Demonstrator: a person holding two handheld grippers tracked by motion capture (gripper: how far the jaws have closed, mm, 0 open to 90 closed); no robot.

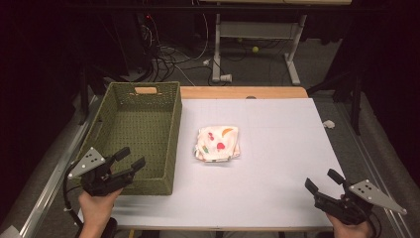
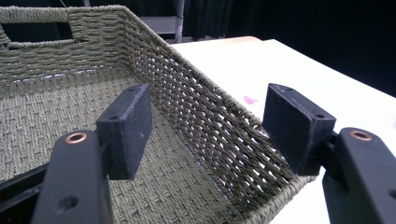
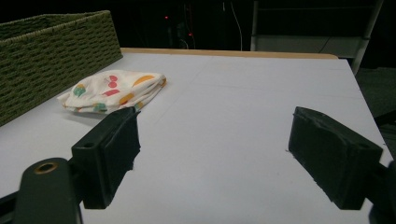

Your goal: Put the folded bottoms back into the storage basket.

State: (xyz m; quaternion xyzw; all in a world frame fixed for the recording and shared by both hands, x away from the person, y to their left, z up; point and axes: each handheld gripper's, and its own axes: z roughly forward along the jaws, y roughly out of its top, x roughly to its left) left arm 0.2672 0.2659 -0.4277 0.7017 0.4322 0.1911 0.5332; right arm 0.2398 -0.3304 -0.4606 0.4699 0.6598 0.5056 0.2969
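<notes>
- Folded cloth (image 1: 218, 144), white with a fruit print in red, orange and green, lies on the white table top (image 1: 277, 163) near its middle, just right of the green woven basket (image 1: 171, 148). It is apart from the basket's right wall, not touching it.
- Right gripper view: same cloth (image 3: 112, 91) sits flat in a neat folded stack on the table (image 3: 243, 116), ahead and left of the jaws, with the basket's (image 3: 51, 51) outer wall beyond it at the left.
- Basket interior looks bare in the high view and in the left gripper view (image 2: 60, 116); nothing lies on its woven floor.
- Left gripper (image 1: 130, 159): jaws stand wide apart and hold nothing. It hovers at the basket's near right corner; in its own view the jaws straddle the right wall, one pad (image 2: 128, 128) over the inside, the other outside.
- Right gripper (image 1: 324, 181): jaws spread wide, nothing between them. It sits low at the table's near right edge, well apart from the cloth.
- Progress, as a judgement: work looks like moving the cloth into the basket. Folding appears done; the cloth is not yet grasped, lifted or placed. Reach, pick-up and drop all remain.
- Writing: no brand, label or legible text on cloth, basket, table or grippers. Print on the cloth is pictures only.
</notes>
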